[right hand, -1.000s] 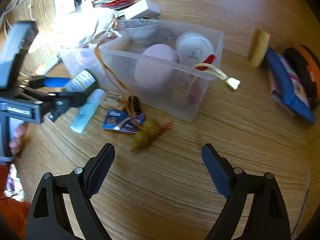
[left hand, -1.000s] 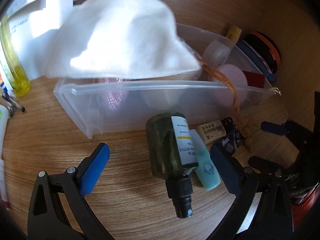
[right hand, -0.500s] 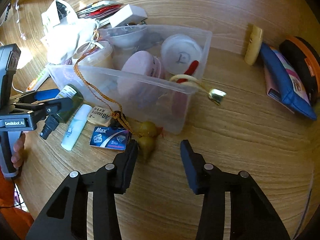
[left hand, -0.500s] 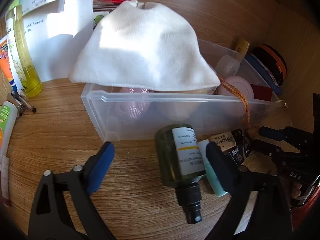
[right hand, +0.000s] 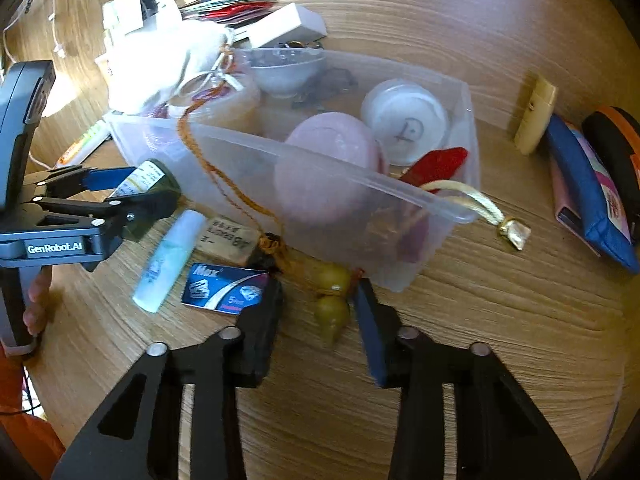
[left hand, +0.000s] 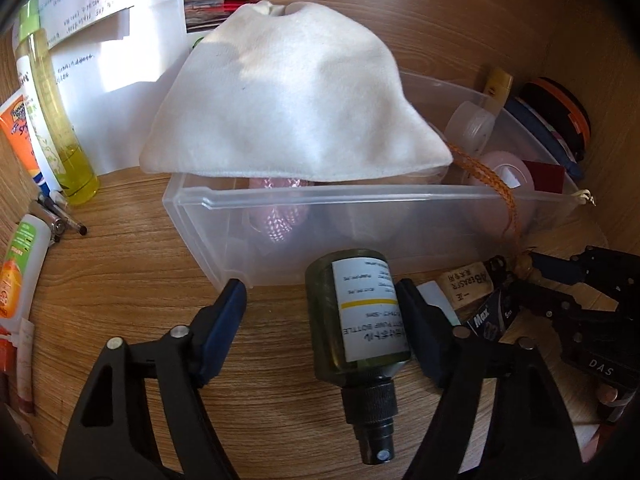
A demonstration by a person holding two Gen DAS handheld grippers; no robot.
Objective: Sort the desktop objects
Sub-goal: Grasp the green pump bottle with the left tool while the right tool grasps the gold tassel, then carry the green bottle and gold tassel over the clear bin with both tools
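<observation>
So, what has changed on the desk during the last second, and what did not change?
Both grippers' jaws have just been closing. The left gripper has narrowed around the green spray bottle, with a gap left on one side. The right gripper has narrowed around the gourd charm; contact is unclear. The clear bin, bottle and charm stayed put.

hidden: bin (left hand: 280,200) contents (under white cloth (left hand: 296,100)) | blurred: gourd charm (right hand: 332,300)
</observation>
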